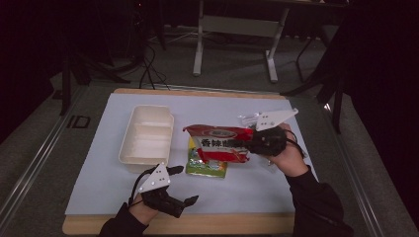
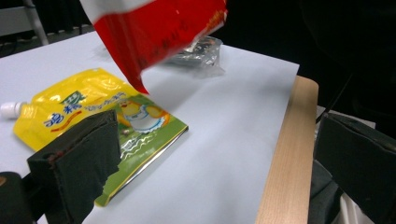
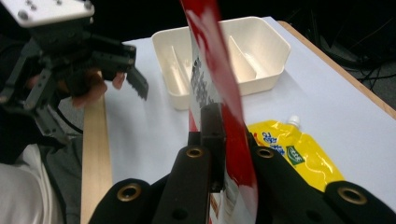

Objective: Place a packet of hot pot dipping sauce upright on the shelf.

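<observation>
— So, from above, what do I have?
— My right gripper (image 1: 257, 141) pinches the red packet (image 1: 220, 143) above the yellow pouch (image 1: 206, 165), the white tray (image 1: 146, 138) beside them.
— And the left gripper view?
— My left gripper (image 1: 179, 190) gapes empty; its jaws have just been opening.
— The right gripper view?
— Packet clamped edge-on, tray behind.

Red packet (image 1: 220, 143): glossy plastic film, smooth, slightly crinkled, clamped between right tool (image 3: 223, 140) pads. Yellow-green pouch (image 2: 100, 126) just beyond left tool (image 1: 180, 185): shiny laminated foil-plastic, silvery edge, white plastic cap. Cream tray (image 1: 129, 148) ahead of left tool: matt moulded plastic, smooth walls. Clear wrapper (image 2: 198, 53) far behind red packet: thin crinkly transparent film. Surface (image 1: 257, 180): matt pale sheet, smooth; edge strip light wood, satin. Tool pads (image 2: 79, 163): matt black, rubbery, rough-edged; brass-look rivets on right tool arms.
</observation>
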